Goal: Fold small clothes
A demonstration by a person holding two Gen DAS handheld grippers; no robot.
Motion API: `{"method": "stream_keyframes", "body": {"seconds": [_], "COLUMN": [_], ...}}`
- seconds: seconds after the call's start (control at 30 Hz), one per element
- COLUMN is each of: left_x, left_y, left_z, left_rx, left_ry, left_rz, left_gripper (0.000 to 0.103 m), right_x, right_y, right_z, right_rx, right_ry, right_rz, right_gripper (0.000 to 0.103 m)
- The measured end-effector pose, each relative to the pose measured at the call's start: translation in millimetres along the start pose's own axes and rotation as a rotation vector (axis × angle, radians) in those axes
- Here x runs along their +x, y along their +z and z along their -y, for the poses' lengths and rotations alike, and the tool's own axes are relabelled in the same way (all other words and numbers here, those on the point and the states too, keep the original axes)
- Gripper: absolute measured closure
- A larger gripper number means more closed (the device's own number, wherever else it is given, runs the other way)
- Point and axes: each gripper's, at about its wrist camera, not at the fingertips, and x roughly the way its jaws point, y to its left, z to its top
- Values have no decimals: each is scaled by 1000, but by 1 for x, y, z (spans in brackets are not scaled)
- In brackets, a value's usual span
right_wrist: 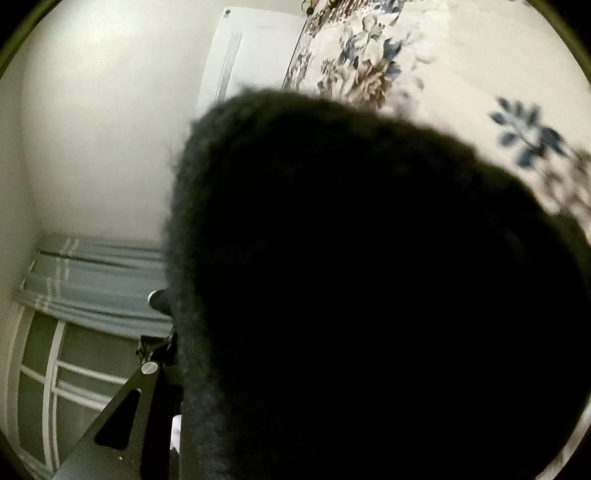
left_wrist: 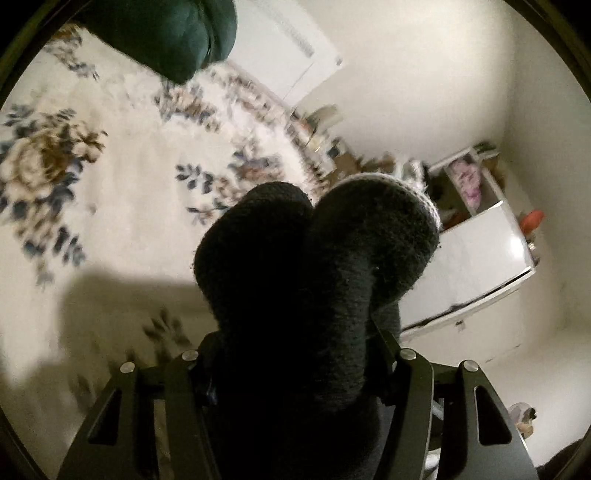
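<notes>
A dark fuzzy knitted garment bulges out of my left gripper and hides both fingertips; the jaws stand close together around it, so it is shut on the cloth. It is lifted above a cream floral carpet. In the right wrist view the same kind of dark fuzzy garment fills most of the frame, draped over my right gripper, whose fingertips are hidden. Only its left arm shows.
A dark green cushion or garment lies at the carpet's far edge. A white cabinet and cluttered shelves stand at right by the wall. In the right wrist view a white door, grey-blue curtain and window show.
</notes>
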Motion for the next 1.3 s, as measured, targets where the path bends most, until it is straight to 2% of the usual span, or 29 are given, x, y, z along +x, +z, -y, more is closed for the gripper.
{"method": "stream_keyframes", "body": {"seconds": [0.07, 0.13, 0.17, 0.2, 0.23, 0.27, 0.37, 0.43, 0.5, 0.6, 0.63, 0.67, 0.73, 0.83, 0.87, 1.0, 1.13, 1.3], "left_x": [32, 65, 70, 68, 61, 56, 37, 24, 15, 3, -2, -8, -18, -18, -19, -29, -48, -84], "left_y": [4, -5, -10, -14, -18, -21, -31, -35, -38, -47, -53, -59, -76, -93, -101, -119, -139, -161], "left_z": [-30, -66, -78, -87, -91, -90, -75, -57, -34, 4, 19, 34, 64, 91, 103, 143, 195, 253], "left_rx": [-38, -108, -136, -166, -189, -192, -171, -129, -64, 58, 93, 118, 167, 204, 205, 193, 235, 255], "left_ry": [23, 111, 131, 108, 71, 69, 106, 169, 284, 437, 486, 532, 624, 733, 766, 801, 852, 861], "left_rz": [-62, -154, -165, -147, -118, -110, -88, -77, -65, -37, -16, 5, 32, 33, 32, 33, 55, 87], "left_gripper": [45, 44, 40, 40, 40, 40, 40, 40, 40, 42, 39, 29, 15, 4, 4, 4, 4, 4], "right_x": [19, 28, 28, 32, 32, 29, 20, 18, 13, -6, -14, -24, -34, -53, -56, -73, -110, -169], "right_y": [13, 17, 17, 18, 20, 20, 22, 23, 22, 9, 2, -4, -17, -37, -41, -55, -81, -112], "right_z": [14, 38, 50, 62, 66, 64, 50, 46, 40, 10, -5, -18, -47, -86, -97, -139, -185, -242], "right_rx": [17, 51, 70, 90, 92, 73, -40, -65, -87, -179, -237, -287, -397, -559, -596, -684, -744, -777], "right_ry": [-39, -126, -178, -230, -230, -237, -360, -421, -480, -619, -667, -714, -809, -913, -931, -957, -943, -929], "right_rz": [22, 13, -4, -28, -35, -36, -38, -55, -58, -66, -62, -61, -59, -31, -31, -27, -18, 24], "right_gripper": [66, 65, 61, 59, 54, 48, 44, 42, 38, 26, 19, 11, 0, 0, 0, 0, 0, 0]}}
